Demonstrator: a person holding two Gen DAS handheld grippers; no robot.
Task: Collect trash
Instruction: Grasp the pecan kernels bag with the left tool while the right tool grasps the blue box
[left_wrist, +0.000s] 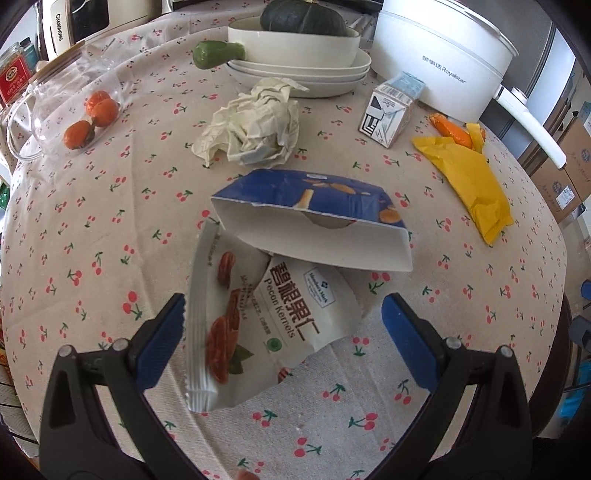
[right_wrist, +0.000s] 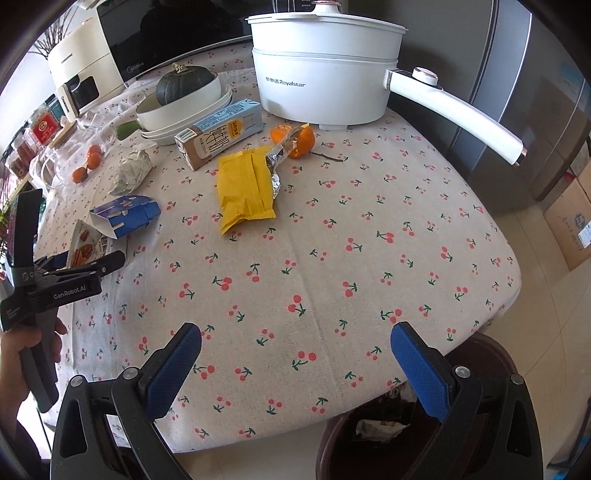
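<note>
Both tongs stood open over the cherry-print tablecloth (right_wrist: 332, 258): the left gripper (left_wrist: 282, 314) had its blue pads spread either side of a white pecan bag (left_wrist: 258, 325), the left pad just beside the bag's edge, though whether it touched could not be told; the right gripper (right_wrist: 295, 350) gaped above bare cloth near the table's edge, holding nothing. The pecan bag's far end lay tucked under a torn blue box (left_wrist: 314, 221). Beyond them sat a crumpled paper wad (left_wrist: 255, 125), a small milk carton (left_wrist: 388, 110) and a yellow wrapper (right_wrist: 243, 188) beside orange peel (right_wrist: 295, 140). Below the right gripper, a dark bin (right_wrist: 343, 435) off the table's edge held crumpled paper. A white pot (right_wrist: 325, 74) stood at the back.
</note>
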